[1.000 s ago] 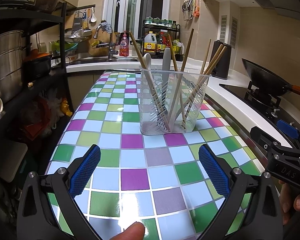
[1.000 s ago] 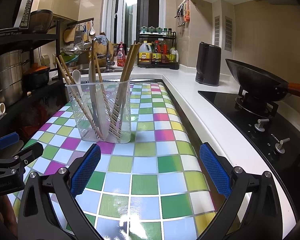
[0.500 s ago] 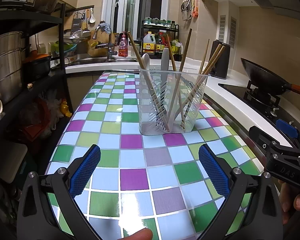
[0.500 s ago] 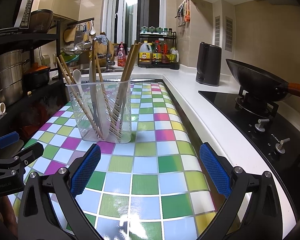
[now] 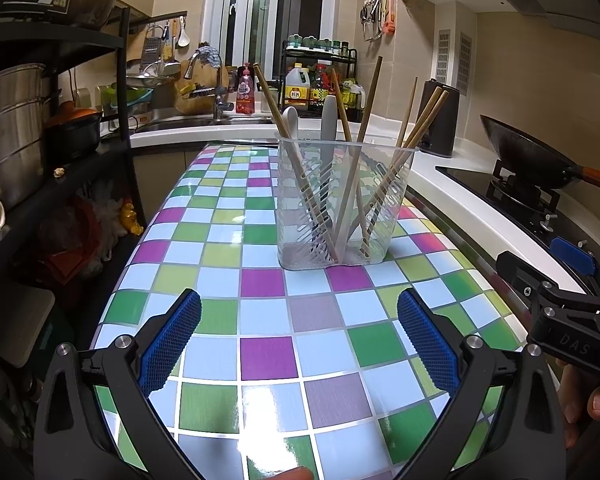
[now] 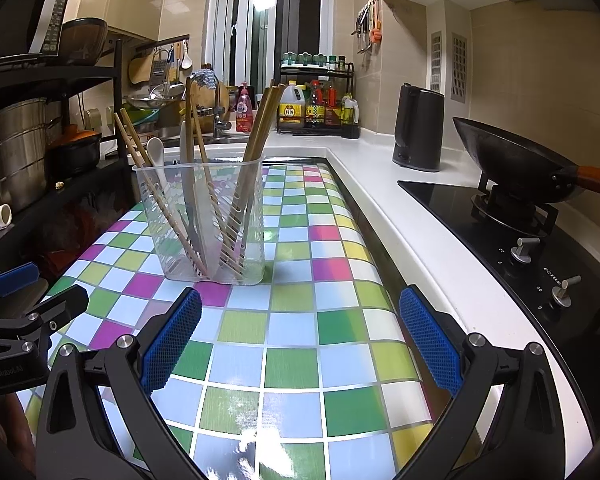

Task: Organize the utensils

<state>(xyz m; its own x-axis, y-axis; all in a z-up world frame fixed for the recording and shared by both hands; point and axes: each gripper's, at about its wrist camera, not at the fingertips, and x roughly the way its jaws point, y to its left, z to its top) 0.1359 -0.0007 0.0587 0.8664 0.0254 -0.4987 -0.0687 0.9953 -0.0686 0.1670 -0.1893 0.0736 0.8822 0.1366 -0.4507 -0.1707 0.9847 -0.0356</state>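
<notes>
A clear plastic utensil holder (image 5: 341,204) stands upright on the checkered table (image 5: 260,320); it also shows in the right wrist view (image 6: 204,220). It holds several wooden chopsticks (image 5: 300,168), a white spoon (image 5: 291,120) and a grey-handled utensil (image 5: 327,120). My left gripper (image 5: 299,340) is open and empty, low over the table, in front of the holder. My right gripper (image 6: 300,340) is open and empty, in front and to the right of the holder. Each gripper shows at the edge of the other's view.
A black shelf rack (image 5: 40,140) with pots stands left of the table. A white counter (image 6: 419,248) runs along the right, with a stove and a wok (image 6: 507,160) and a dark kettle (image 6: 417,128). The sink and bottles (image 5: 300,92) are at the back.
The left gripper has eased slightly back and left, so the holder sits a little smaller in its view. The right gripper has barely moved. Both stay open.
</notes>
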